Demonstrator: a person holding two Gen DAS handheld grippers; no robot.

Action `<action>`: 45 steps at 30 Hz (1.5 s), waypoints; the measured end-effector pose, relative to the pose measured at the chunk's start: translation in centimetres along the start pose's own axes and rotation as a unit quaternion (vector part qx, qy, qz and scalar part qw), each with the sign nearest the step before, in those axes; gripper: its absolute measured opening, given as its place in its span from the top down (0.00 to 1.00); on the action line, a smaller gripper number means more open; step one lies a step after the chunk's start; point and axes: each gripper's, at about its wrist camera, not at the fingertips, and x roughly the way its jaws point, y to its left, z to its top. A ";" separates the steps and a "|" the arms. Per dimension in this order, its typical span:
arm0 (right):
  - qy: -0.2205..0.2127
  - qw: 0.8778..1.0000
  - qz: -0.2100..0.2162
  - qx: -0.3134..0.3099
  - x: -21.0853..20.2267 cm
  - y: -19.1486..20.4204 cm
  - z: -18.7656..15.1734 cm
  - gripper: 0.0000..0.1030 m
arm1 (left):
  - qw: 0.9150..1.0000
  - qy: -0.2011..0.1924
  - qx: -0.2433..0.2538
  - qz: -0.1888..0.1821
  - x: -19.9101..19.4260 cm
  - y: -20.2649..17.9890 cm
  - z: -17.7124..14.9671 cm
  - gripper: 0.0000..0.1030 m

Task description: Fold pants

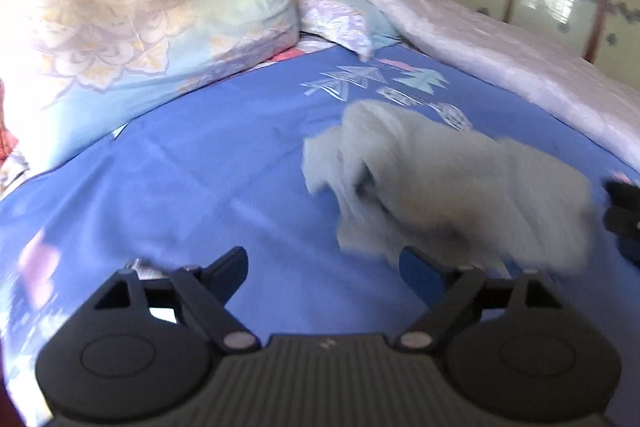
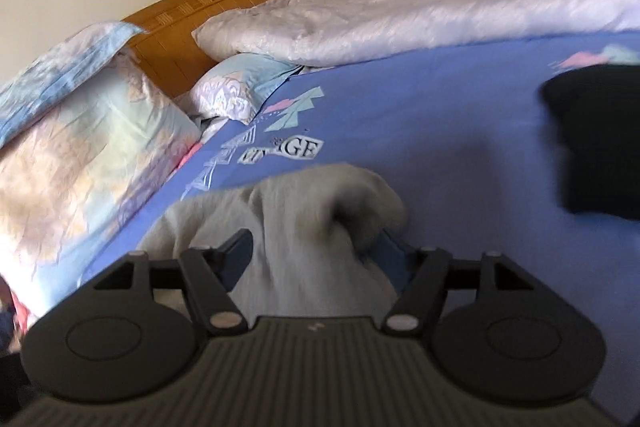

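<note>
Light grey pants [image 1: 440,183] lie bunched in a heap on the blue bedsheet [image 1: 208,167], ahead and to the right in the left wrist view. My left gripper [image 1: 324,267] is open and empty, its right finger near the heap's edge. In the right wrist view the grey pants [image 2: 304,227] fill the gap of my right gripper [image 2: 316,247], whose jaws stand wide apart around the cloth. The right gripper also shows as a dark shape at the right edge of the left wrist view [image 1: 624,215].
Floral pillows [image 1: 132,23] are stacked at the left by the wooden headboard [image 2: 208,15]. A rolled pale pink quilt [image 1: 500,55] runs along the far side of the bed. A black folded garment [image 2: 596,143] lies on the sheet to the right.
</note>
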 end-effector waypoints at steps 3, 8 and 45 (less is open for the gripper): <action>0.022 1.000 -0.008 -0.009 -5.2 -0.1 -3.2 0.31 | 0.999 -0.001 0.040 -0.022 -4.7 -1.3 -2.9 0.15; 0.010 0.999 -0.036 0.000 -13.5 0.3 -7.9 0.20 | 0.996 -0.001 0.072 -0.047 -10.7 -2.8 -6.3 0.10; 0.025 0.999 -0.038 0.010 -22.7 4.2 -15.2 0.00 | 0.988 -0.017 0.129 -0.088 -20.6 -3.8 -13.2 0.00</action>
